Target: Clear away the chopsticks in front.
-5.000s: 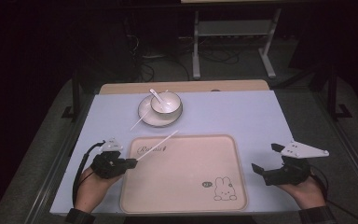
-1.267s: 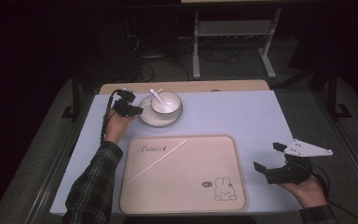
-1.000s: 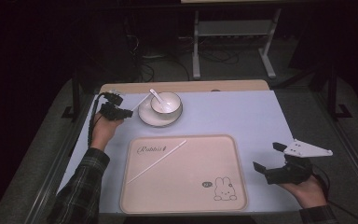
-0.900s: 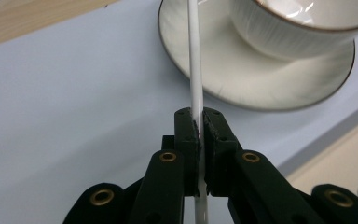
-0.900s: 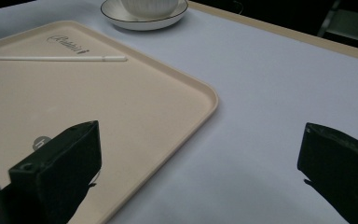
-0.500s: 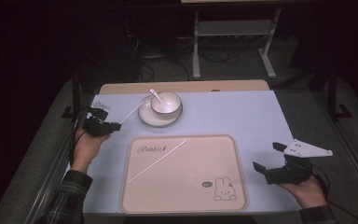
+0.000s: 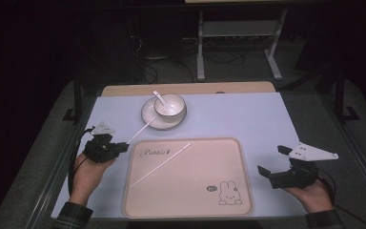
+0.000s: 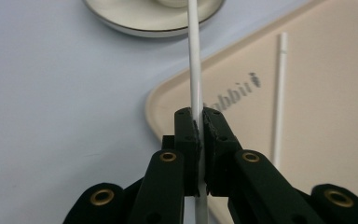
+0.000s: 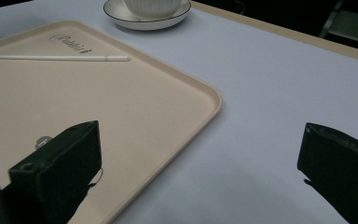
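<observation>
Dark floor and a metal stand surround a table (image 7: 248, 114) covered in pale lilac, with a wooden strip along its far edge. Nearest the person lies a wide beige tray (image 7: 190, 191) printed with the word "Rabbit" at its upper left and a small rabbit drawing at its lower right. Beyond the tray's far left corner sits a white saucer (image 7: 148, 117) carrying a white ribbed bowl (image 7: 170, 105), and a white spoon (image 7: 159, 98) leans in the bowl.

2 thin white chopsticks are in play. 1 chopstick (image 7: 161, 164) lies loose on the tray, slanting from near the printed word down toward the tray's left side. The other chopstick (image 7: 140, 131) is pinched by the left gripper (image 7: 116, 147); in the left gripper view its jaws are closed tight on the stick (image 8: 196, 84), which runs straight out ahead between them toward the saucer's rim (image 8: 135, 25). In the high view its far tip reaches the near left edge of the saucer, just off the tray's far left corner.

The left hand (image 7: 88, 169) rests palm down on the table left of the tray, forearm coming in from the bottom, gripper pointing right and slightly away. The right hand (image 7: 310, 193) sits well apart on the bare table right of the tray, its right gripper (image 7: 269, 160) aimed left at the tray's edge; its jaws stand wide apart with nothing between them
</observation>
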A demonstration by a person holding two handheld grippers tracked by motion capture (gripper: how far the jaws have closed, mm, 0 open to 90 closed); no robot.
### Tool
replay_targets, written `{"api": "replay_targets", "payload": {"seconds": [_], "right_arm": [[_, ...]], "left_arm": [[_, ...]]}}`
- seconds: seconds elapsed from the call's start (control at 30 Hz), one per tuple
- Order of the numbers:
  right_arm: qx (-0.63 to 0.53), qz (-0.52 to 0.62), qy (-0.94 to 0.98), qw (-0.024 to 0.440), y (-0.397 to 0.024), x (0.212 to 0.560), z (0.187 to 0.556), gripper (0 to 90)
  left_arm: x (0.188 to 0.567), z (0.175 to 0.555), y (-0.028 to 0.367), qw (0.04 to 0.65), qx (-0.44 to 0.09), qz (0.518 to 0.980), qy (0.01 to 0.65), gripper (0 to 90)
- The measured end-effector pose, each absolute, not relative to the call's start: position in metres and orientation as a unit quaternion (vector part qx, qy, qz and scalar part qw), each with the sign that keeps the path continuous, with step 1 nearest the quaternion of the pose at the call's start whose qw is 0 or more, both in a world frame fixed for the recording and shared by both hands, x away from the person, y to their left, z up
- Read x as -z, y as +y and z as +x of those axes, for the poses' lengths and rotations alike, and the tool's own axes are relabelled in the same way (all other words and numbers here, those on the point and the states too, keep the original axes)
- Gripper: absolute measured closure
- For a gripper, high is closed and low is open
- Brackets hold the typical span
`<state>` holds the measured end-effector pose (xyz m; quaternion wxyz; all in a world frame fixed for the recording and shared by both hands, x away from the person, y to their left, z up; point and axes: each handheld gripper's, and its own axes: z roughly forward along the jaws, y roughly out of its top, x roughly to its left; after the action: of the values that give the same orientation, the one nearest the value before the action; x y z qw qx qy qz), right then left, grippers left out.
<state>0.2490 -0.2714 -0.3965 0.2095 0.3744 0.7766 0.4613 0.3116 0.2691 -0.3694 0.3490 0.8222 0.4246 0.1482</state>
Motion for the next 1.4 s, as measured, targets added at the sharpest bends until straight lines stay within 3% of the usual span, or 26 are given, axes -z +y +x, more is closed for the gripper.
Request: {"api": "replay_targets", "payload": {"seconds": [0.23,0.57,1.03,1.23,1.4], "right_arm": [[-0.460,0.372,0.778,0.209,-0.271,0.397,0.249,0.0],[-0.456,0.371,0.782,0.207,-0.270,0.399,0.250,0.0],[-0.455,0.369,0.783,0.207,-0.269,0.399,0.251,0.0],[-0.454,0.369,0.784,0.206,-0.269,0.399,0.251,0.0],[-0.456,0.369,0.783,0.206,-0.268,0.398,0.251,0.0]], "left_arm": [[0.380,0.292,0.236,0.362,-0.116,0.836,0.395,85.3],[0.411,0.281,0.189,0.326,-0.072,0.878,0.343,85.2],[0.432,0.291,0.189,0.305,-0.084,0.877,0.362,84.0],[0.431,0.290,0.188,0.302,-0.094,0.878,0.360,75.0],[0.421,0.295,0.179,0.321,-0.096,0.879,0.339,80.9]]}}
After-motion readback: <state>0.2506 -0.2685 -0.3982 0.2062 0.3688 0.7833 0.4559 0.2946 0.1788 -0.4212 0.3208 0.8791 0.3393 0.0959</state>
